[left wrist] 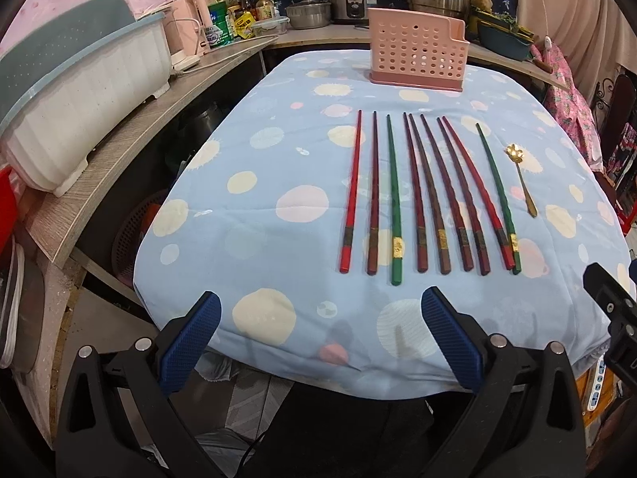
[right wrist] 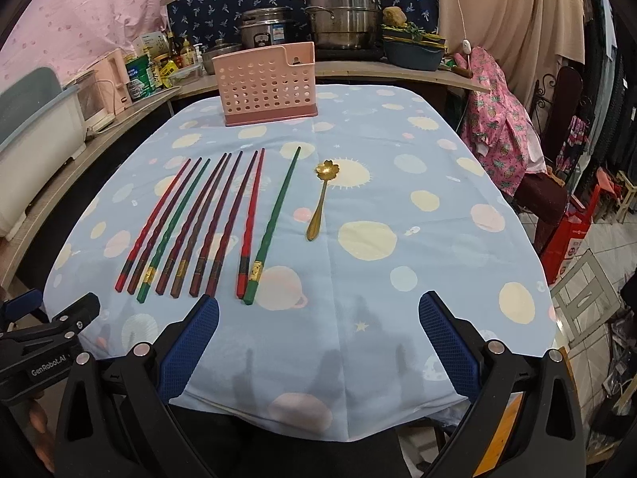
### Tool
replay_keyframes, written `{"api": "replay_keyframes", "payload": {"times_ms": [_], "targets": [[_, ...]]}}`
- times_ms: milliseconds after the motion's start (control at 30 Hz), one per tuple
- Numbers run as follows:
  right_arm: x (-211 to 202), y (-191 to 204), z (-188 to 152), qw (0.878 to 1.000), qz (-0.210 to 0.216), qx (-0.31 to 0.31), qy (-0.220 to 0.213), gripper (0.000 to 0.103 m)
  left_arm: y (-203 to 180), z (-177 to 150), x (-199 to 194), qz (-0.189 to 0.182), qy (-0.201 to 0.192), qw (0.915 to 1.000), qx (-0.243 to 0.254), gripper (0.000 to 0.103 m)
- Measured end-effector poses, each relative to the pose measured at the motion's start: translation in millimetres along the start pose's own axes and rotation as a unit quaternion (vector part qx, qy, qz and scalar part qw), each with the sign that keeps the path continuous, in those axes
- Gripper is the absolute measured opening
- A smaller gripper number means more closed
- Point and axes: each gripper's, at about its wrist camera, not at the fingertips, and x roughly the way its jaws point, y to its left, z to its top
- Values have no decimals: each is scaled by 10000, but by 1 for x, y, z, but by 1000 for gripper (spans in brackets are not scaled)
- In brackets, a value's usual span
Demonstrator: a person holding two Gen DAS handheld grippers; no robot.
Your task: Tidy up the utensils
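Note:
Several red, maroon and green chopsticks point(left wrist: 422, 195) point(right wrist: 207, 227) lie side by side on the blue dotted tablecloth point(left wrist: 278, 151) point(right wrist: 398, 263), thick ends toward me. To their right rests a small gold spoon point(left wrist: 521, 179) point(right wrist: 320, 199) with a flower-shaped bowl. A pink perforated utensil holder point(left wrist: 414, 53) point(right wrist: 264, 83) stands upright at the table's far edge. My left gripper point(left wrist: 320, 300) hovers open over the near table edge, short of the chopsticks. Just right of the chopstick ends, my right gripper point(right wrist: 318, 302) is open too, holding nothing.
A wooden counter point(left wrist: 131, 127) runs along the left with a white and teal dish rack point(left wrist: 75, 91), a pink kettle and jars. Steel pots point(right wrist: 342, 16) and a rice cooker stand behind the holder. A chair with pink cloth point(right wrist: 501, 119) sits at the right.

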Motion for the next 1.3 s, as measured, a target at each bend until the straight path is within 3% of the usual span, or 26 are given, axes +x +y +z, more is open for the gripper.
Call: {"api": "replay_keyframes", "payload": {"times_ms": [467,633,767,967,1100,1300], "targets": [[23,-19,9,9997,53,246,-5,96,20,21,56,-77,251,9992,-293,96],[36,-20,21,9995,98,291,0,96,14,27,64,-160,250,9994,-203,90],[47,-16,31,9995,206,238,-51,93,15,29,72,-257,361,9987,-260,78],[73,-15,47,9985,434,321,83,73,18,31,77,-402,482,9972,-399,59],[94,-18,52,9968,561,498,285,53,15,31,76,-430,483,9973,-353,46],[113,-20,51,9927,809,738,509,30,12,30,76,-382,456,9978,-308,38]]}}
